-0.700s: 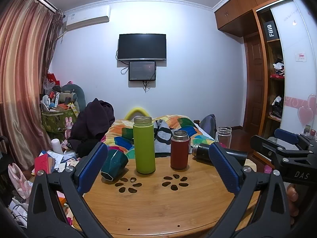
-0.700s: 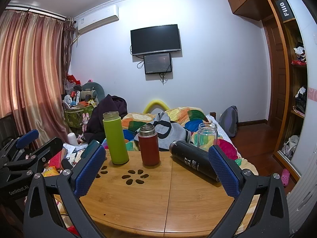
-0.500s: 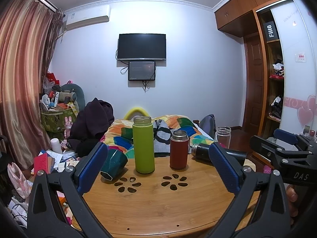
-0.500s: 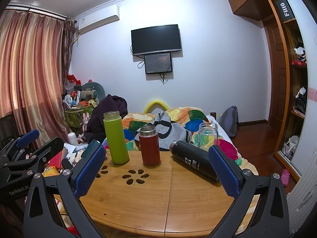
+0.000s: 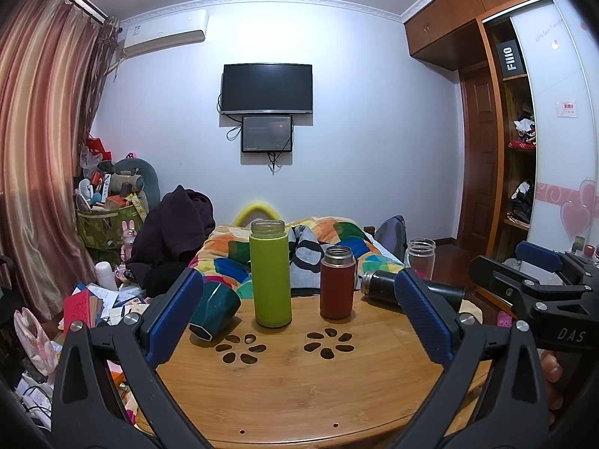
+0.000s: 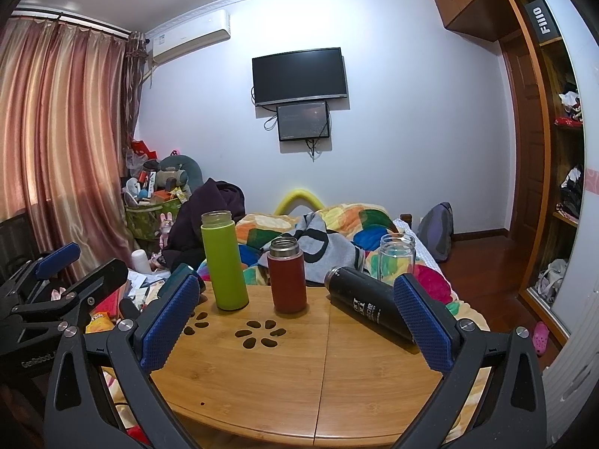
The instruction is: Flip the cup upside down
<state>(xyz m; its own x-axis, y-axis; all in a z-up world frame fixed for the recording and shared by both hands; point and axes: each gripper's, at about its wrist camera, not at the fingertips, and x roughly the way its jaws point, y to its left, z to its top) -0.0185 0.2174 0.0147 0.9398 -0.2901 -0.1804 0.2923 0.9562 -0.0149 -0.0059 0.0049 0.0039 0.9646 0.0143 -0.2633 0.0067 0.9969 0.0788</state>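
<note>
Cup [image 5: 213,308], dark teal, lies tipped on its side at left of the frame on the counter [image 5: 299,385], beside the green bottle [image 5: 270,273]. Left tool [image 5: 299,314] and right tool [image 6: 295,321] hover spread wide, empty, likely lining up an approach.

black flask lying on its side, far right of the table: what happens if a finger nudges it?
The black flask lies on its side on the table, so its round body will probably roll if nudged. Its smooth, hard-looking shell may slip between the pads. It lies close to the table's right edge, so a roll could carry it off.
</note>
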